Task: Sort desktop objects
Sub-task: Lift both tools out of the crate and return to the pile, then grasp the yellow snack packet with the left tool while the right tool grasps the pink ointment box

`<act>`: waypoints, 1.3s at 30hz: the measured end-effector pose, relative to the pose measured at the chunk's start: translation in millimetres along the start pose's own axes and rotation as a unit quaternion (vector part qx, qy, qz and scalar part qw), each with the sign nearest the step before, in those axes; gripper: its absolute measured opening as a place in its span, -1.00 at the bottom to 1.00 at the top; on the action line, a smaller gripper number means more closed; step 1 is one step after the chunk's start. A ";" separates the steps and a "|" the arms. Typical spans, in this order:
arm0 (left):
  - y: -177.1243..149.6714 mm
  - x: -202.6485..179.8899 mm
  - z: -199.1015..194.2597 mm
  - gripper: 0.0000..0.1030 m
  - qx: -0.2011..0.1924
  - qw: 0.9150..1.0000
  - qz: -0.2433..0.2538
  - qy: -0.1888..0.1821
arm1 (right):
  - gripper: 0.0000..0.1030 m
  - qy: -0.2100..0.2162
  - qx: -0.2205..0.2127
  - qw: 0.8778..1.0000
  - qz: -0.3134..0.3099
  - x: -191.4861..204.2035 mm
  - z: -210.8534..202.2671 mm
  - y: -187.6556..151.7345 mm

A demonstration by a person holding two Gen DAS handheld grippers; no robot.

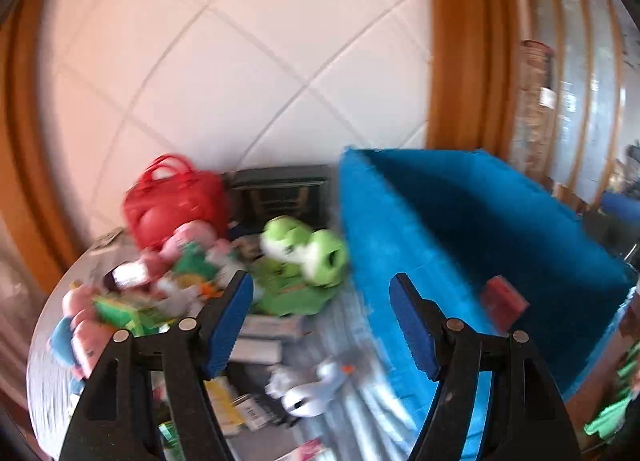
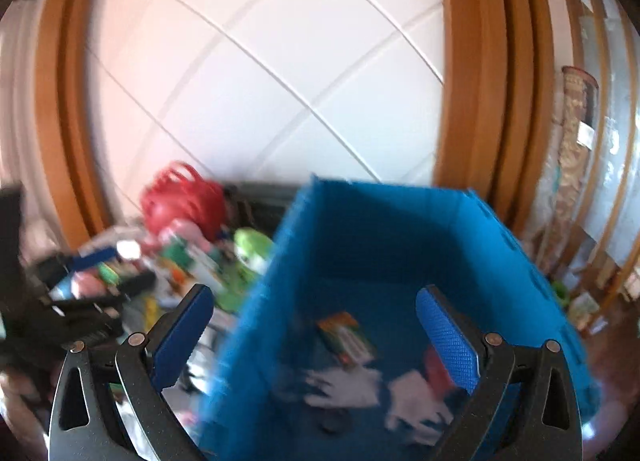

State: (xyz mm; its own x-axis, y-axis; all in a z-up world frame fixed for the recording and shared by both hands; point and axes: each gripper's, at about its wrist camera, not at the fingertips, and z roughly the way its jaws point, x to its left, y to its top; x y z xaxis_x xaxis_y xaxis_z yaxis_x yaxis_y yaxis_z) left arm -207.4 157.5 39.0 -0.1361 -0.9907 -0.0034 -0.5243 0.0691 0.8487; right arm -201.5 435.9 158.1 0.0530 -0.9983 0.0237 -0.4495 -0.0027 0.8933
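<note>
The blue bin [image 2: 400, 245] fills the right and centre of both views and already holds a few blurred items, among them an orange-green packet [image 2: 347, 337]. Both the left tongs [image 1: 322, 321] and the right tongs [image 2: 316, 331] are spread wide and carry nothing. This looks like a between-picks step. The next move calls for reaching left to the table [image 1: 52, 357] clutter, perhaps the green frog plush [image 1: 306, 249].

Bright daylight w/ pinkish cast at 9 o'clock on tiled wall [image 1: 240, 61]; heavy motion blur over clutter & blue bin [image 2: 380, 245]; strong fisheye bending, dark vignette at corners; bin interior shadowed.
</note>
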 end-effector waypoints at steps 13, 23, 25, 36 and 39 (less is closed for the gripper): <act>-107.0 196.0 -18.7 0.36 0.061 0.988 -0.107 0.089 | 1.00 0.073 -0.047 0.996 -0.025 150.0 19.3 -17.8; -213.7 324.0 -18.6 0.37 0.152 0.960 -0.167 0.165 | 1.00 0.073 0.137 0.988 0.004 199.5 133.9 -115.5; -232.9 353.3 -19.5 0.37 0.171 0.951 -0.182 0.180 | 1.00 0.054 0.172 0.984 0.001 202.2 149.7 -138.8; -309.3 494.3 17.4 0.36 0.257 0.903 -0.275 0.209 | 1.00 0.000 0.288 0.957 0.027 198.5 189.5 -211.3; -314.1 504.6 40.9 0.36 0.264 0.905 -0.283 0.178 | 1.00 -0.012 0.301 0.953 0.031 199.7 191.9 -217.7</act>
State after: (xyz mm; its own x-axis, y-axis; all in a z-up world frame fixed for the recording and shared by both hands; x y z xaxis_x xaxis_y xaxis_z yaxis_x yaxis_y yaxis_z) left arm -145.8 -359.3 -250.9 0.5109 -0.8528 -0.1082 -0.7658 -0.5087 0.3934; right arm -264.2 226.0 -117.8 -0.0073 -0.9986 0.0520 -0.8818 0.0310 0.4706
